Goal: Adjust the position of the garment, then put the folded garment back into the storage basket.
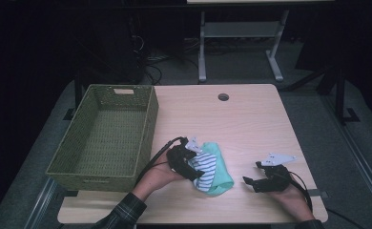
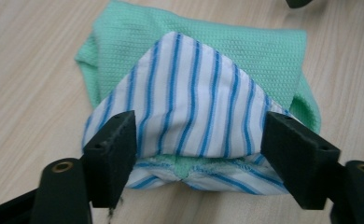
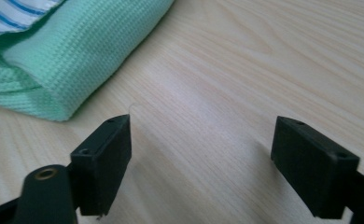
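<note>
Right at the left gripper [image 2: 196, 140], the jaws stand spread wide, one on each side of the striped cloth [image 2: 189, 107], a white piece with blue stripes folded over into a rounded point. In the left gripper view the pads sit at the cloth's two outer edges; whether they touch it or stand just clear cannot be told, but they do not pinch it. The striped cloth lies on top of a green cloth [image 2: 245, 51], a mint waffle-weave piece that spreads out beyond it, farther from the gripper. Both lie flat on the tabletop [image 2: 26, 70].

From the high view the left gripper [image 1: 192, 168] rests against the near-left side of the little pile, with the striped cloth [image 1: 205, 167] just beside it and the green cloth [image 1: 221, 169] reaching to the right.

The right gripper [image 3: 199, 140] also has its jaws spread apart, with bare tabletop between them. The green cloth's [image 3: 77, 51] folded edge lies ahead and to the left of its left jaw, near but apart. In the high view this right gripper [image 1: 251, 180] sits to the right of the pile, clear of it.

Farther off, a green woven basket [image 1: 148, 124] stands on the left part of the tabletop [image 1: 251, 119].
</note>
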Demonstrator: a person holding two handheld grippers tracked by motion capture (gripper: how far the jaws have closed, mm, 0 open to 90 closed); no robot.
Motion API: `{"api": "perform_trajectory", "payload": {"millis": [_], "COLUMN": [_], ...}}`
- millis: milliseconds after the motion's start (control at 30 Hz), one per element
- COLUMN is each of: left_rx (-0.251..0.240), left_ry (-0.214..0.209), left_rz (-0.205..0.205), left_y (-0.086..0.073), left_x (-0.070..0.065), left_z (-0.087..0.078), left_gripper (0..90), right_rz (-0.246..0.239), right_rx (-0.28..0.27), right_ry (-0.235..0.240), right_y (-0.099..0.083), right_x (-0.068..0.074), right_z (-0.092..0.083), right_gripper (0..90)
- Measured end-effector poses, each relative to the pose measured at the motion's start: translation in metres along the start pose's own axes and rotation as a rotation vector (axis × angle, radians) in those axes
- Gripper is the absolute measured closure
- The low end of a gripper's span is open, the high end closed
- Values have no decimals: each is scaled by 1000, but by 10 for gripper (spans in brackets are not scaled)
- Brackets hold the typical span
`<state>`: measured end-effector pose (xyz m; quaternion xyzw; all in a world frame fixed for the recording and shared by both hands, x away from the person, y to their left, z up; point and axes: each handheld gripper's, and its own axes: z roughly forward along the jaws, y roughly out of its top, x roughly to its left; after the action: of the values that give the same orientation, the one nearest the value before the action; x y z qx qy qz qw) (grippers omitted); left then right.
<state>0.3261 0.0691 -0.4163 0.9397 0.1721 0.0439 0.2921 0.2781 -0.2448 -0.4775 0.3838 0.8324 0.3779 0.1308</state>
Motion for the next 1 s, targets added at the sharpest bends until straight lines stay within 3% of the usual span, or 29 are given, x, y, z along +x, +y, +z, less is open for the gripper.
{"api": "perform_trajectory", "payload": {"millis": [200, 600, 1000], "left_rx": [49, 108, 125], "left_ry": [-24, -3, -23], "left_rz": [30, 69, 47], "left_y": [4, 0, -5], "left_x": [-1, -5, -3], "left_z": [9, 29, 37], "left_gripper": [172, 128, 126], "right_rz": [-19, -24, -26], "right_rx": [5, 5, 4], "right_ry": [-30, -37, -36], "right_y": [-2, -3, -3], "right_x": [1, 0, 0], "right_z": [2, 3, 3], "right_gripper": [173, 152, 151]}}
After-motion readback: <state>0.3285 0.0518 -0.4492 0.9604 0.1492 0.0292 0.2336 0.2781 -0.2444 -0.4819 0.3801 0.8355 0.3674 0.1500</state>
